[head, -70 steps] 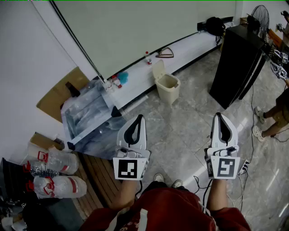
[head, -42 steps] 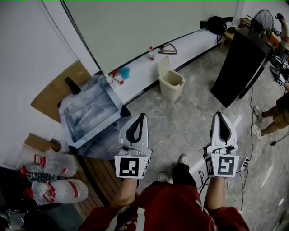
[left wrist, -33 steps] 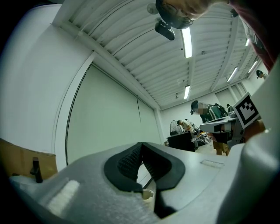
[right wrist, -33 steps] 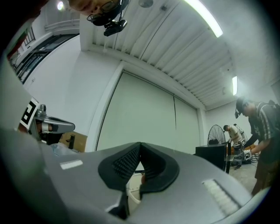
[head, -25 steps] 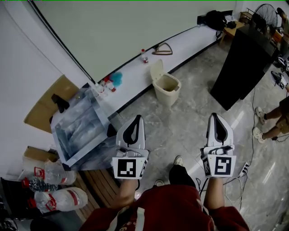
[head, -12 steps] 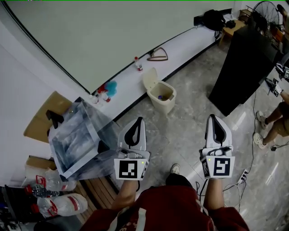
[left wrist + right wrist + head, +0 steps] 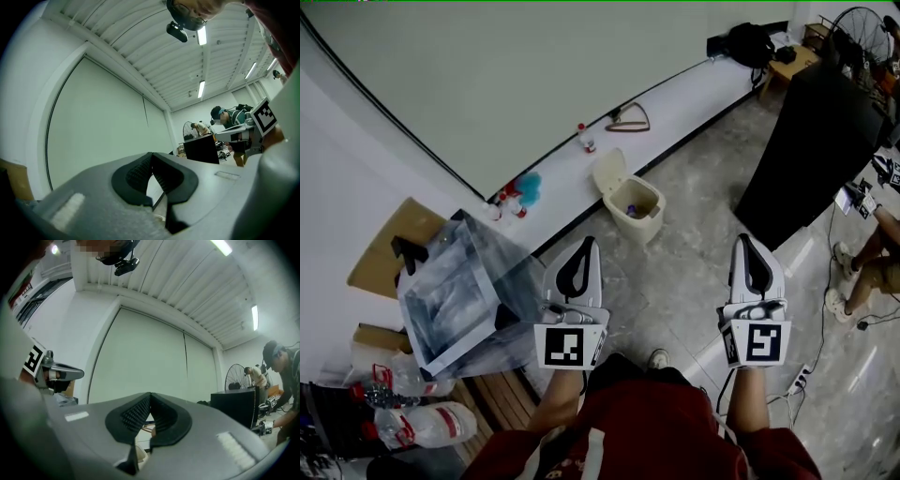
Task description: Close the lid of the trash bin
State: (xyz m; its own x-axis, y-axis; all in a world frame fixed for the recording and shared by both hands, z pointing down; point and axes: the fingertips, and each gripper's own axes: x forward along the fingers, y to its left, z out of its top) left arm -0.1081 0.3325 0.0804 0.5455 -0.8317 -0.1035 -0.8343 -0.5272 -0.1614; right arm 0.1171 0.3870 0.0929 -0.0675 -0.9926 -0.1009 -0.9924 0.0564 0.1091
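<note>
Although both are closed and empty, the left hand-held gripper (image 7: 587, 246) is held nearer than the right hand-held gripper (image 7: 748, 242) to the trash bin (image 7: 636, 204), which is set farther off on the floor (image 7: 694, 272), its lid (image 7: 608, 172) raised at the far-left edge.

Operator in dark-red top (image 7: 661, 427) w/ pale stripe at front, dark trousers (image 7: 614, 362), light shoe (image 7: 657, 358). Left gripper (image 7: 590, 242) & right gripper (image 7: 747, 238): white moulded shells w/ black teardrop insets, each backed by a cube (image 7: 569, 346) bearing b&w square markers. Seen close up, ribbed black pads (image 7: 139, 172) are set in a smooth grey housing.
</note>
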